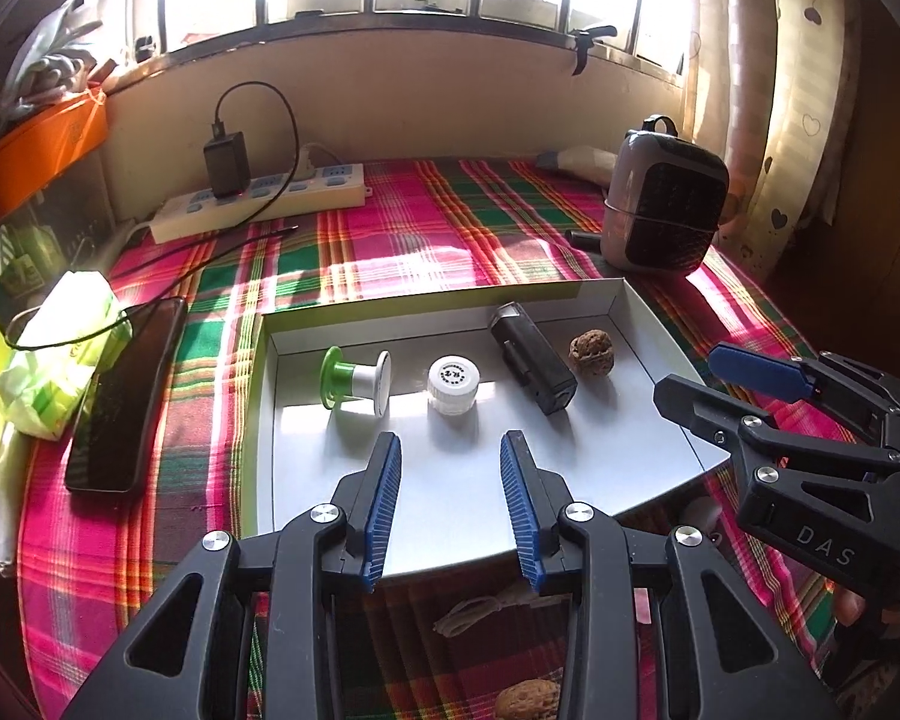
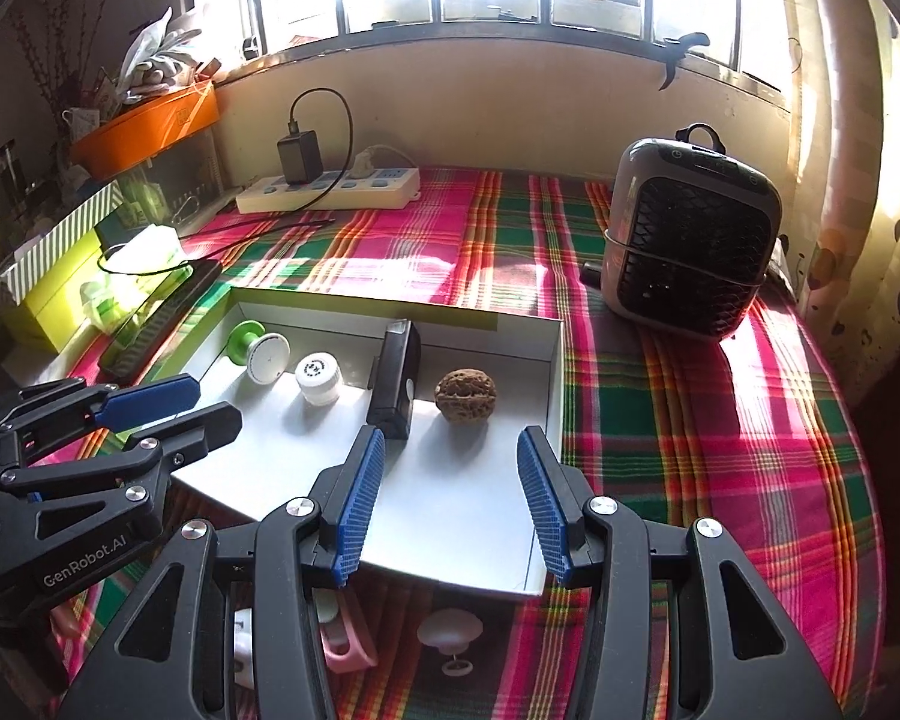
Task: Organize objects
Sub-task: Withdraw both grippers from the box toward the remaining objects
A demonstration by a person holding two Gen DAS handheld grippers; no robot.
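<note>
A shallow white tray (image 1: 618, 444) lies on the plaid cloth. In a row inside it are a green and white spool (image 1: 357, 377), a small white capped jar (image 1: 452, 385), a black oblong device (image 1: 533, 365) and a walnut (image 1: 591, 350). My left gripper (image 1: 451, 435) hovers open over the tray's near half, nothing between its blue pads. My right gripper (image 2: 451, 431) also stands open and empty, above the tray (image 2: 282, 450) just short of the walnut (image 2: 465, 393) and the black device (image 2: 397, 381). Each gripper shows in the other's view: right (image 1: 690, 372), left (image 2: 216, 401).
On the cloth in front of the tray lie another walnut (image 1: 525, 699), a coil of string (image 1: 480, 606), a white suction hook (image 2: 450, 630) and a pink item (image 2: 342, 642). A phone (image 1: 126, 396) and tissue pack (image 1: 60, 354) sit left. A power strip (image 1: 258, 204) and heater (image 1: 666, 204) stand at the back.
</note>
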